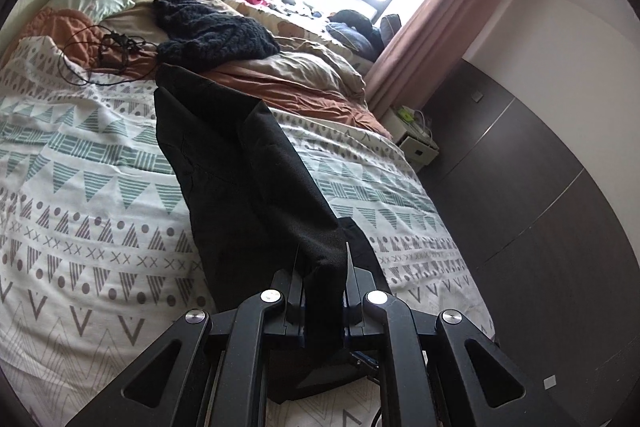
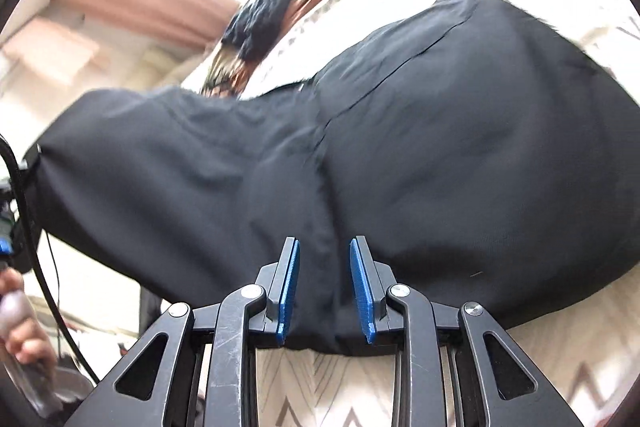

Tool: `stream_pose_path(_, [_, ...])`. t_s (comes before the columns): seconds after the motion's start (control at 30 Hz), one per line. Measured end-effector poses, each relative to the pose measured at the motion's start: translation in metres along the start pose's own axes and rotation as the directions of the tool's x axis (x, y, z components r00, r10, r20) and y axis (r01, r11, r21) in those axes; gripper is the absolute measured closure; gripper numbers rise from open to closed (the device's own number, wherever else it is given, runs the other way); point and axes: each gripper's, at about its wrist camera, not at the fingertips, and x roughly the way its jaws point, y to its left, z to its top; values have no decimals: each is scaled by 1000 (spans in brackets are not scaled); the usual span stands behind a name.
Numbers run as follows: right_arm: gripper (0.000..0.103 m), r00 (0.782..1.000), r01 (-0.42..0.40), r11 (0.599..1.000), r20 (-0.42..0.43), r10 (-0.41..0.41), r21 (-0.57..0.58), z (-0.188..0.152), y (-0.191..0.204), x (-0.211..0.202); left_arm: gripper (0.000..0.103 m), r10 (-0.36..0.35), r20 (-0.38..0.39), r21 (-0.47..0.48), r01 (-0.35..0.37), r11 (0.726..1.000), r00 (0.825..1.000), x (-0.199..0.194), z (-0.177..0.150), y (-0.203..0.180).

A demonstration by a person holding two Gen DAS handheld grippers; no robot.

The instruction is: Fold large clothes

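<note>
A long black garment [image 1: 224, 155] stretches away over the patterned bedcover [image 1: 80, 195]. My left gripper [image 1: 322, 255] is shut on its near end, and dark cloth fills the space between the fingers and lifts off the bed. In the blurred right wrist view the same black garment [image 2: 440, 147] spreads wide. My right gripper [image 2: 324, 243] has its blue pads [image 2: 290, 283] closed in on a thick fold at the garment's near edge. The left gripper's body [image 2: 10, 211] shows at the far left, holding the garment's other end, with a hand [image 2: 20, 331] below it.
A dark knitted sweater [image 1: 216, 27] and loose black cables [image 1: 104, 51] lie further up the bed, with pillows and crumpled bedding behind. A white nightstand [image 1: 416, 143] and a dark wardrobe [image 1: 520, 187] stand along the bed's right side. Pink curtains [image 1: 440, 27] frame the bright window.
</note>
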Motion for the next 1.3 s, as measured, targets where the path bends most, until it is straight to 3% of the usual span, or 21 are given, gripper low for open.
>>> stream_pose_path(0.43, [75,981,-16,982,191,-20,189,32,-68,-73,92,-15,-171,123,36,992,985,110,-17,-79])
stream_pose_path(0.73, [75,973,-43,959,231,-24,281,35,-98,-95,91,-14,-339,151,69,986,941,186,-57,-107])
stream_pose_path(0.77, [73,972,-44,954,235,-28,296,33,-103,-100,91,-11,-359,165,75,983,933,192,-62,-113])
stream_pose_path(0.8, [64,970,-46,950,241,-32,310,33,-106,-101,90,-14,-380,179,88,980,925,198,-66,-119])
stream_pose_path(0.83, [56,968,-49,945,248,-34,322,34,-109,-102,87,-14,-400,195,100,976,917,201,-71,-125])
stream_pose_path(0.87, [54,966,-54,941,256,-35,333,34,-113,-104,83,-23,-419,208,121,971,908,204,-76,-130])
stream_pose_path(0.93, [51,965,-66,937,262,-29,344,34,-118,-107,63,-63,-439,213,172,962,896,206,-81,-136])
stream_pose_path(1.0, [41,964,-76,936,265,-18,343,35,-118,-108,54,-121,-441,189,225,956,889,202,-81,-134])
stream_pose_path(1.07, [36,962,-82,942,271,-10,326,36,-116,-109,46,-119,-418,181,211,961,901,196,-77,-128])
stream_pose_path(1.2, [36,966,-63,957,259,-13,282,37,-106,-106,45,-79,-345,178,148,973,935,180,-72,-109])
stream_pose_path(1.3, [36,973,-46,970,229,-10,239,38,-95,-98,45,-41,-305,142,88,986,952,167,-65,-85])
